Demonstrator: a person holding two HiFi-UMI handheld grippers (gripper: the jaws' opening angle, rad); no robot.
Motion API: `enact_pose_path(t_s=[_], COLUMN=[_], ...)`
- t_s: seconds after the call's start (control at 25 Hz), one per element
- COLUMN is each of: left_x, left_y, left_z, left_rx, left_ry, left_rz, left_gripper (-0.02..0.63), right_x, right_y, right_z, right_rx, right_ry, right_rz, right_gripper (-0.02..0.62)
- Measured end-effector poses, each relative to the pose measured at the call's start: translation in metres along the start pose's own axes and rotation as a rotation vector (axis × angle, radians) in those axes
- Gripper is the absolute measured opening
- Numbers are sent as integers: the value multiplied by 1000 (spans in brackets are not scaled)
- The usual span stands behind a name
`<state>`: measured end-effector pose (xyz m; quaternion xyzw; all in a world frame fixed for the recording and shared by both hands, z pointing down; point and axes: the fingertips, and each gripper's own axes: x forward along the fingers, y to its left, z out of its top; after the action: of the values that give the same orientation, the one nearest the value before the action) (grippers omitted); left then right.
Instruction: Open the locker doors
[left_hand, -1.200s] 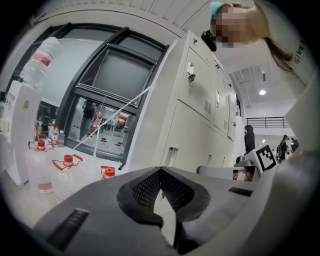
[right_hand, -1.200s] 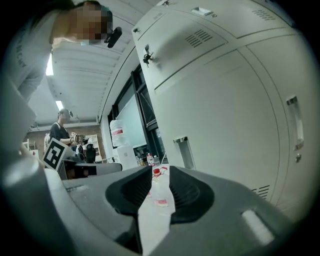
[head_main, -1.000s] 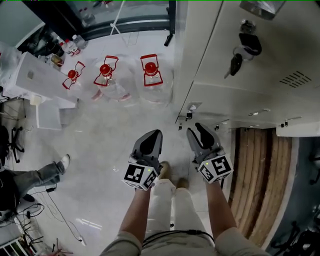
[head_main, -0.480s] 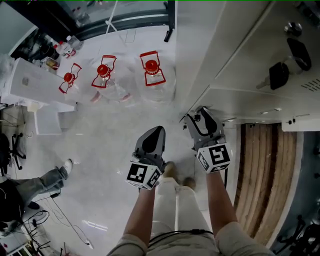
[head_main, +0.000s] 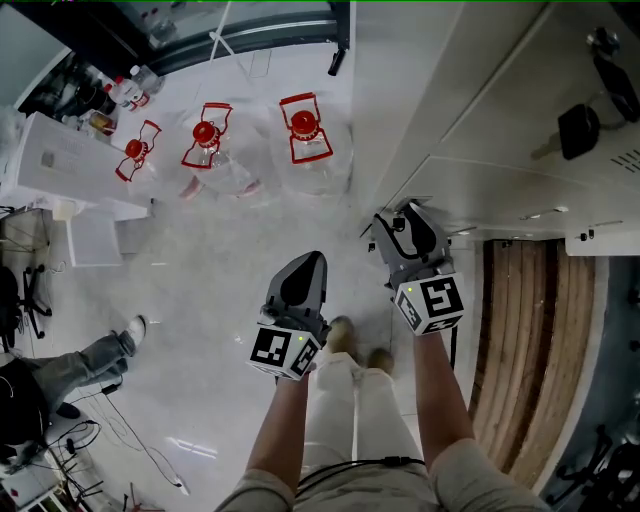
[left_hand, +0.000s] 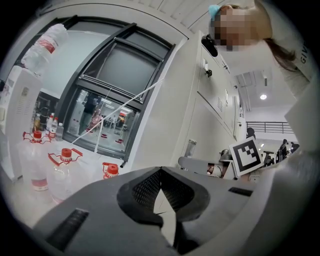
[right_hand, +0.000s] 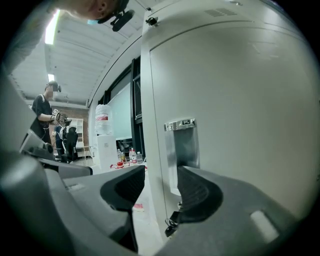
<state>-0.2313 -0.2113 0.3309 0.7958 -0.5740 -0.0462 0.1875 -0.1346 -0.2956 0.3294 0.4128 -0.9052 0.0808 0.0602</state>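
Note:
The pale grey lockers (head_main: 480, 150) fill the right of the head view, and a black key (head_main: 578, 128) hangs in an upper door. My right gripper (head_main: 400, 222) is at the left edge of a lower locker door (right_hand: 240, 100). Its jaws stand open astride that edge, the right one in front of the recessed metal handle (right_hand: 182, 145); the pads do not press on it. A small bunch of keys (right_hand: 171, 223) hangs just below the handle. My left gripper (head_main: 312, 258) hangs over the floor to the left, shut and empty, its tips together (left_hand: 161, 171).
Three water jugs with red caps (head_main: 300, 135) stand on the floor left of the lockers. A white cabinet (head_main: 70, 165) is at the far left, above another person's leg (head_main: 90, 350) and cables. A wooden slatted strip (head_main: 520, 340) runs below the lockers.
My right gripper has moved forward to the locker door's edge and its jaws have spread wider. The left gripper has stayed about where it was, still shut.

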Motion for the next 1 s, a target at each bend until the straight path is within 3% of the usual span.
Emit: enact_pose_path(t_s=[0.52,1.0], left_x=[-7,-34], left_y=[-8,-52], left_z=[-3,-34], left_rx=[-17,-39], left_ry=[-16,-12], left_rz=[-23,-8], left_gripper=[-2,-2], right_x=[-23,-94], right_y=[15,30], right_z=[-4,-19], right_rx=[-42,-49], right_ry=[15,18], right_rz=[-31,-32], right_gripper=[193,189])
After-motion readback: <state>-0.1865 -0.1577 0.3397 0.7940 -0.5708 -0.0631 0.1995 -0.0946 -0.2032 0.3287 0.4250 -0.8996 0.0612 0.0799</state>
